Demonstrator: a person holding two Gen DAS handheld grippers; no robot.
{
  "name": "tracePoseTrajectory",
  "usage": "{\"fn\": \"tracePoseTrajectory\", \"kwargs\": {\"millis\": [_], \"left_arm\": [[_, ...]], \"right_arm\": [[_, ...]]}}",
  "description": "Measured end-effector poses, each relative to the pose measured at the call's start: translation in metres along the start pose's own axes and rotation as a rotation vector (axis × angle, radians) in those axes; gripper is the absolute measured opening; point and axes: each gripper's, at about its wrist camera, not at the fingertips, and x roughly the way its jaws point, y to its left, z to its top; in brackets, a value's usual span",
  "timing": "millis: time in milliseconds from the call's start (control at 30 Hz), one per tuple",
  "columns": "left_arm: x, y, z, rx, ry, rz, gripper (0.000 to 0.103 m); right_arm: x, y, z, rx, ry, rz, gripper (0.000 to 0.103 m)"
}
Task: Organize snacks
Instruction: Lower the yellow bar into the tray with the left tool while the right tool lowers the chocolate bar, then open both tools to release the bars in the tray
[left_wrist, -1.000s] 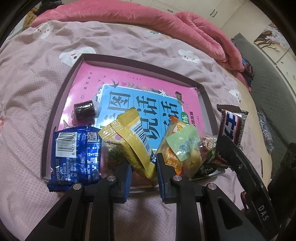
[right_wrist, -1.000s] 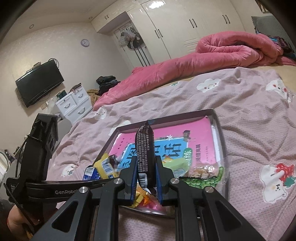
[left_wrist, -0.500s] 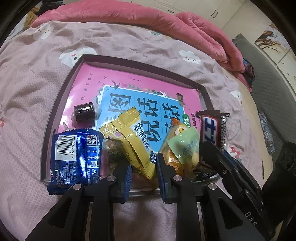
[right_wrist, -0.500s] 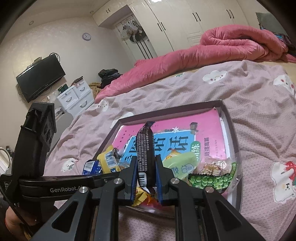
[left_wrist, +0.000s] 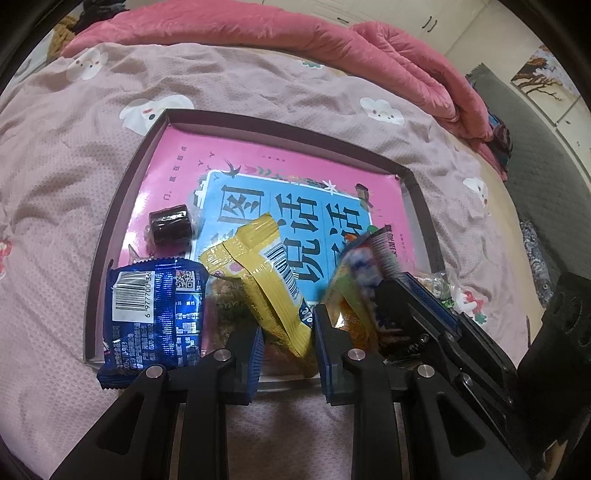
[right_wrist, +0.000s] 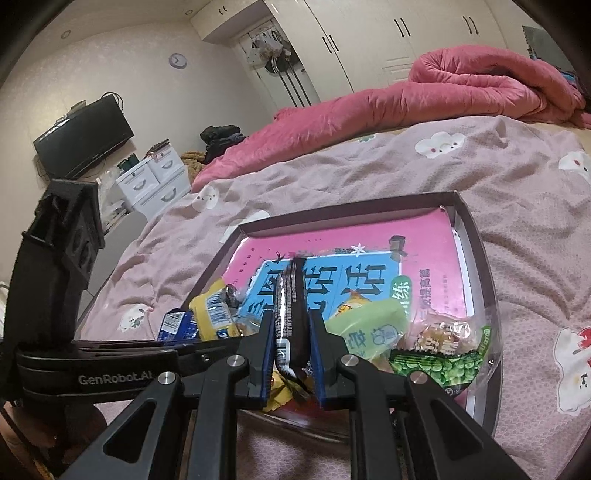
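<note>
A dark shallow tray (left_wrist: 280, 127) lies on the bed with a pink and blue book (left_wrist: 258, 162) as its floor. My left gripper (left_wrist: 288, 332) hangs at the tray's near edge, shut on the lower end of a yellow packet (left_wrist: 266, 266) that stands tilted. My right gripper (right_wrist: 291, 332) is shut on a dark chocolate bar (right_wrist: 291, 295), which stands upright between the pads. In the left wrist view the right gripper (left_wrist: 402, 291) reaches in from the right over the tray's near right part, against a green and orange packet (left_wrist: 351, 288).
A blue packet (left_wrist: 155, 314) overhangs the tray's near left edge and a dark wrapped candy (left_wrist: 170, 225) lies behind it. A clear bag of green peas (right_wrist: 443, 362) fills the near right corner. A pink quilt (right_wrist: 406, 99) is heaped across the far side of the bed.
The right gripper has carried the chocolate bar from beyond the tray's right edge leftward and down, up against the green and orange packet. The left gripper has stayed put.
</note>
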Motion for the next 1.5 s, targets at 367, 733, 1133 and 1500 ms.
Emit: {"fn": "tracePoseTrajectory", "kwargs": {"millis": [367, 733, 1133, 1500], "left_arm": [[0.001, -0.001, 0.001, -0.001, 0.002, 0.008, 0.027], [-0.001, 0.003, 0.000, -0.020, -0.004, 0.009, 0.040], [-0.008, 0.009, 0.000, -0.031, -0.005, 0.011, 0.051], [-0.018, 0.013, -0.001, -0.033, -0.025, -0.006, 0.055]], "right_arm": [[-0.002, 0.002, 0.000, -0.021, 0.003, -0.016, 0.018], [-0.002, 0.007, -0.004, -0.048, 0.009, -0.016, 0.018], [-0.015, 0.020, -0.009, -0.102, -0.014, 0.027, 0.020], [-0.020, 0.025, -0.013, -0.122, -0.028, 0.047, 0.029]]}}
